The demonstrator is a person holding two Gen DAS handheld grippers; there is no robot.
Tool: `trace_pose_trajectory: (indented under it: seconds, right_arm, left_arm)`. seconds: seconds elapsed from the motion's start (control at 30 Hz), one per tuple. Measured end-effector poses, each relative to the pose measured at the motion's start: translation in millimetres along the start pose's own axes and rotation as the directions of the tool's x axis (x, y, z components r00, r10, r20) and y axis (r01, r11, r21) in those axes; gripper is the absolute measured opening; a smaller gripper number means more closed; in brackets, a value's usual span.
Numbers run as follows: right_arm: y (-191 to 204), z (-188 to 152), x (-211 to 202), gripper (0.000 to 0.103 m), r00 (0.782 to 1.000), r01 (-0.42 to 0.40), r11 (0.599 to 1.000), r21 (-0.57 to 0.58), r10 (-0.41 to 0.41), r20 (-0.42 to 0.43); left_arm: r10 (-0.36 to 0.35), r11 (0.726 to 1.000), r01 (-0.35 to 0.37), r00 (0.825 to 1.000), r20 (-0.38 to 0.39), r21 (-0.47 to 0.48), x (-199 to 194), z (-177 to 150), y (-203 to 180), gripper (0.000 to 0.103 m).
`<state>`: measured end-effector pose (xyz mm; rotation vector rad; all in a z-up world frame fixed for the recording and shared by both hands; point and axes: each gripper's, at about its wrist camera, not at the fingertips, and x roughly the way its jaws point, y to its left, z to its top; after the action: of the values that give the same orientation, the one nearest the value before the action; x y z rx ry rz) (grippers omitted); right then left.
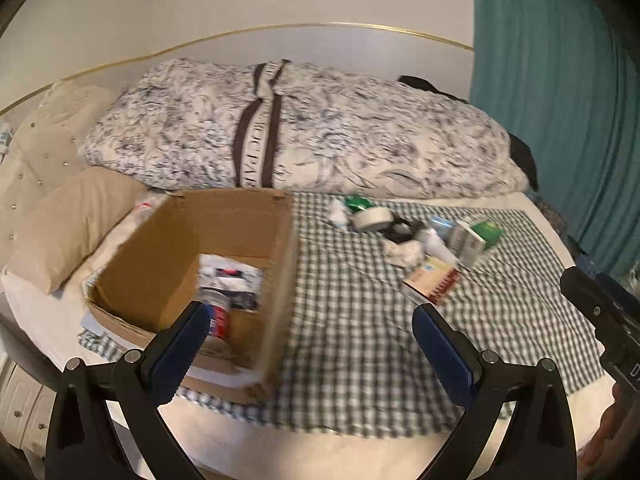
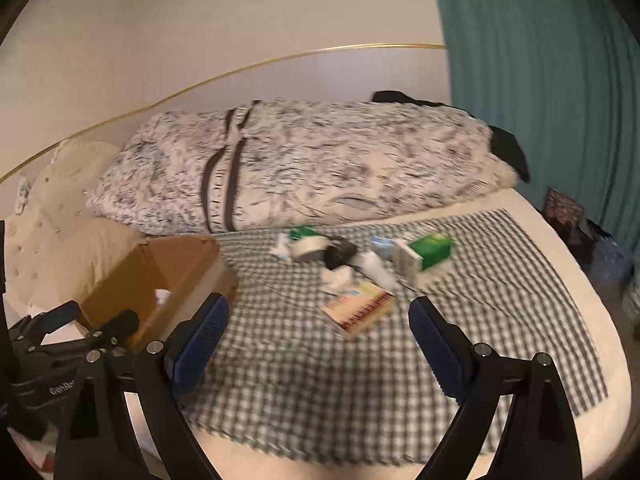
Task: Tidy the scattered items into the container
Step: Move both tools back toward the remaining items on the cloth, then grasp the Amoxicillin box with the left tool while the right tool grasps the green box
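- The left gripper [image 1: 310, 322] hangs over the open brown cardboard box [image 1: 192, 264], jaws wide, empty.
- The right gripper [image 2: 316, 320] hangs over the checked cloth [image 2: 304, 368], jaws wide, empty.
- The scattered small packages [image 2: 360, 264] lie on that cloth, right of the box.

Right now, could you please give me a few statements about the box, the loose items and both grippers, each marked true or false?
1. The cardboard box already holds some items. True.
2. The left gripper is shut on the tape roll. False: its fingers are spread wide with nothing between them, and the tape roll lies on the checked cloth.
3. The green carton lies on the cloth outside the box. True.
4. The right gripper is open and holds nothing. True.
5. The box stands to the right of the scattered items. False: it stands to their left in both views.
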<state>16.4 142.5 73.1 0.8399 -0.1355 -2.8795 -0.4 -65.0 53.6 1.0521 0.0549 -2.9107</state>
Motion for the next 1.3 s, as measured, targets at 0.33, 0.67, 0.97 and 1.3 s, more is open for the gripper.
trace_pose_trajectory:
  seconds: [0.33, 0.67, 0.97, 1.3]
  right_arm:
    - [-72.3, -20.1, -1.7, 0.092, 0.998, 0.054, 0.996, 0.067, -0.053, -0.024]
    - [-115.6, -23.0, 46.1, 0.092, 0.998, 0.05, 0.995, 0.083, -0.047, -0.047]
    - [-142.7, -3.2, 114.7, 0.092, 0.995, 0.031, 0.999, 0.013, -0.029, -0.1]
    - [-169.7, 19.2, 199.1, 0.092, 0.983, -0.004, 0.995, -0.105, -0.015, -0.181]
  left_arm:
    - [-0.076, 0.995, 0.079, 0.996, -0.052, 0.066, 33.6, -15.7, -73.3, 0.103]
    - [-0.11, 0.982, 0.123, 0.989, -0.096, 0.141, 102.7, -13.2, -116.9, 0.103]
    - [-0.147, 0.972, 0.172, 0.977, -0.153, 0.161, 175.4, -5.9, -141.5, 0.103]
    - [-0.229, 0.934, 0.278, 0.948, -0.22, 0.226, 247.3, -8.2, -168.8, 0.103]
